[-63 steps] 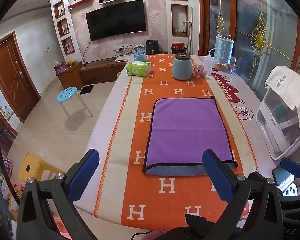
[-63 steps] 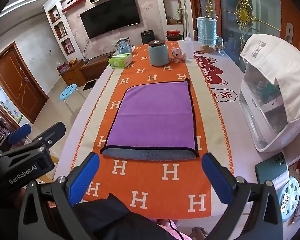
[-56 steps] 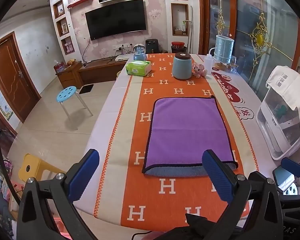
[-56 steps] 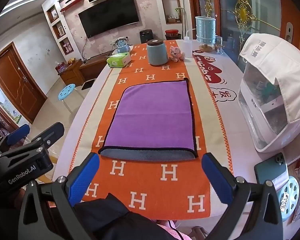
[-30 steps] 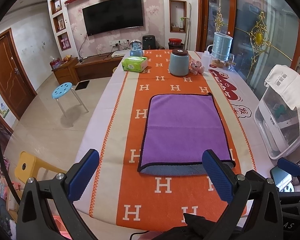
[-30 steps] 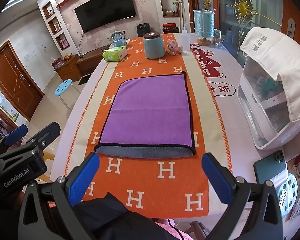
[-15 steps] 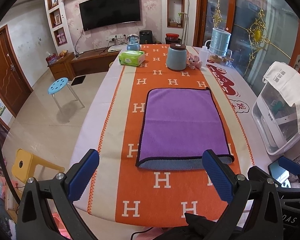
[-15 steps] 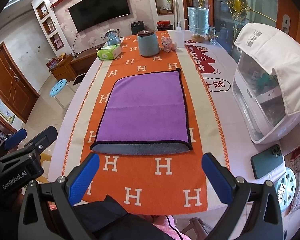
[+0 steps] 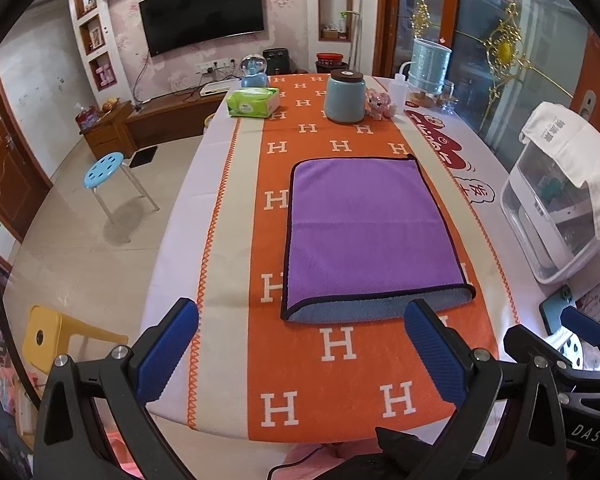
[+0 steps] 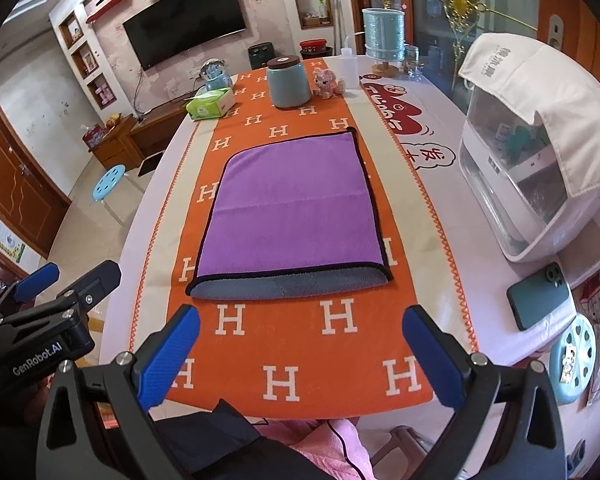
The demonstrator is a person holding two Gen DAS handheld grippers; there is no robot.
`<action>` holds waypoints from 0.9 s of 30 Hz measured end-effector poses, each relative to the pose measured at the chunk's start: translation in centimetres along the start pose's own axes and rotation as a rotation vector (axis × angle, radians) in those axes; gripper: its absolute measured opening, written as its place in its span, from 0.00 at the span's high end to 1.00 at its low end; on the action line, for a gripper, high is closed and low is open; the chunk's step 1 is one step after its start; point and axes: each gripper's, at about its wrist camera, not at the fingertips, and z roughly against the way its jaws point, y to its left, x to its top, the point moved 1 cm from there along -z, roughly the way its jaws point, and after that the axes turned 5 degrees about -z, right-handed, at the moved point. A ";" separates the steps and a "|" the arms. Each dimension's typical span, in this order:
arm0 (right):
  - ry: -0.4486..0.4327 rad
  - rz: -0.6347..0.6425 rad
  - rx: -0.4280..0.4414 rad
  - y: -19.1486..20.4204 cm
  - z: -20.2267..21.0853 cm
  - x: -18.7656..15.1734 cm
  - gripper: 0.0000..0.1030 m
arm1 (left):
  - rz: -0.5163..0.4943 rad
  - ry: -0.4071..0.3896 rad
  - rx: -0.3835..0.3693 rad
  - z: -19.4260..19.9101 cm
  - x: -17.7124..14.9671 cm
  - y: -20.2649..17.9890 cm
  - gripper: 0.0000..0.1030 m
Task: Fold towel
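Note:
A purple towel [image 9: 364,228] with a black hem lies folded flat on the orange H-patterned runner [image 9: 336,360], its grey underside showing along the near fold; it also shows in the right wrist view [image 10: 296,216]. My left gripper [image 9: 300,344] is open and empty, held above the near table edge, short of the towel. My right gripper [image 10: 300,348] is open and empty, also back over the near edge. The left gripper shows at the left of the right wrist view [image 10: 40,312].
At the far end stand a blue jar [image 9: 345,98], a green tissue pack [image 9: 253,103] and a pink toy [image 9: 380,102]. A white appliance [image 10: 532,168] and a dark phone [image 10: 540,296] sit right. A blue stool [image 9: 104,168] and a yellow stool [image 9: 44,340] stand left.
Both grippers have drawn back and up from the table, still open. The towel lies unmoved and looks smaller and farther away.

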 end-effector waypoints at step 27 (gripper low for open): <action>-0.089 -0.109 -0.080 -2.1 0.0 -3.2 0.07 | -0.144 0.015 -0.136 -2.5 0.0 0.6 0.01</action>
